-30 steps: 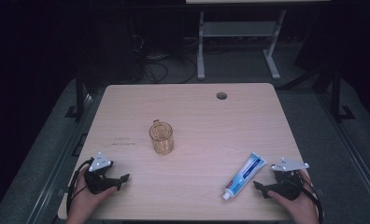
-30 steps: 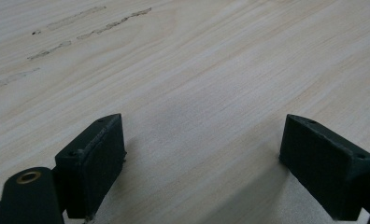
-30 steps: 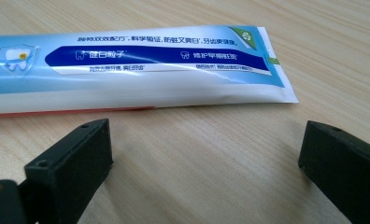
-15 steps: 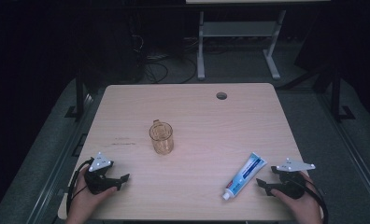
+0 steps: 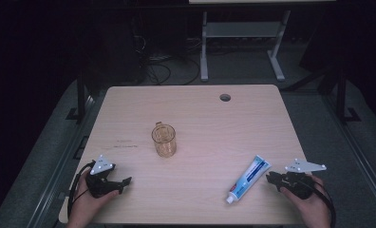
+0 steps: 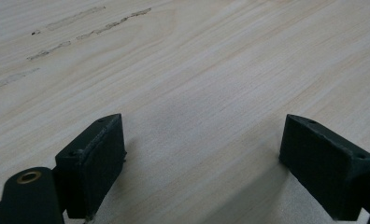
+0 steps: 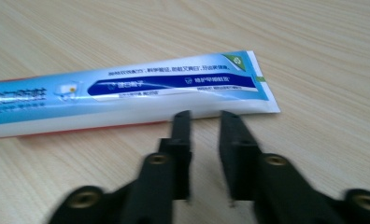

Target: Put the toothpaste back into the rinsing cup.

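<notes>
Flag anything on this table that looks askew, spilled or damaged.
Nothing is spilled or broken. The toothpaste tube lies flat at a slant near the right tongs. The cup stands upright mid-table. Only faint scuff marks mar the table on its left side.

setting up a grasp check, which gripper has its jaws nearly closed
The right gripper, beside the toothpaste tube; its jaws have just been closing on nothing. The left gripper stands wide open.
</notes>
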